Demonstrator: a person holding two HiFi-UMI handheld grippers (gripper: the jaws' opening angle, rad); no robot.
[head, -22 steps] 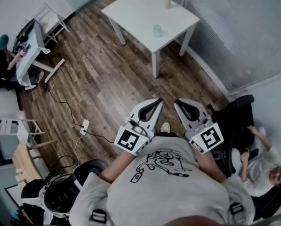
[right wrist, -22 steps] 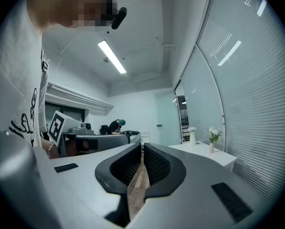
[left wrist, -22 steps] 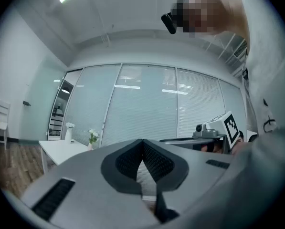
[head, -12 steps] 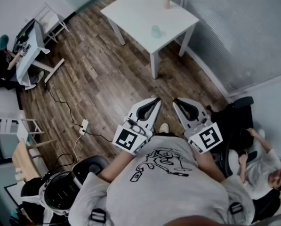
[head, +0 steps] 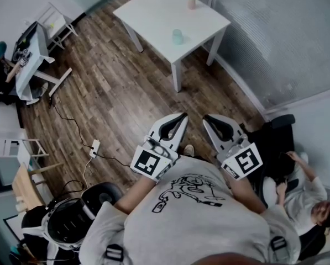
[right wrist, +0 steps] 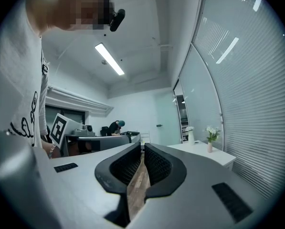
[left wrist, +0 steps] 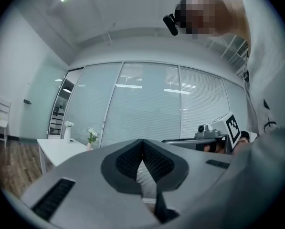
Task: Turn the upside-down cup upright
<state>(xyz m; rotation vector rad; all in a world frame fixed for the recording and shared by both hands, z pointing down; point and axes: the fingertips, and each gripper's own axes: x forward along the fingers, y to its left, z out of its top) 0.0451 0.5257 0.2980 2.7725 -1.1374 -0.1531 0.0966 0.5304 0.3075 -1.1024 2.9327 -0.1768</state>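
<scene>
Pale green small cup [head: 177, 36] sits on far white square desk [head: 148, 12], twd its near corner, well apart from both grippers. Left gripper [head: 181, 116] & right gripper [head: 207, 119]: jaws pressed together, empty. Risk: arriving w/ jaws unopened could shove cup off desk edge.

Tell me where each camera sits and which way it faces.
Head view: on the head, facing down at white table, cup; left gripper, right gripper, shirt show.
Left gripper view: on that gripper, level, toward glass wall; shut fingers, shirt show.
Right gripper view: likewise, along room; fingers, shirt show.
Shared: white table, flower vase.
</scene>
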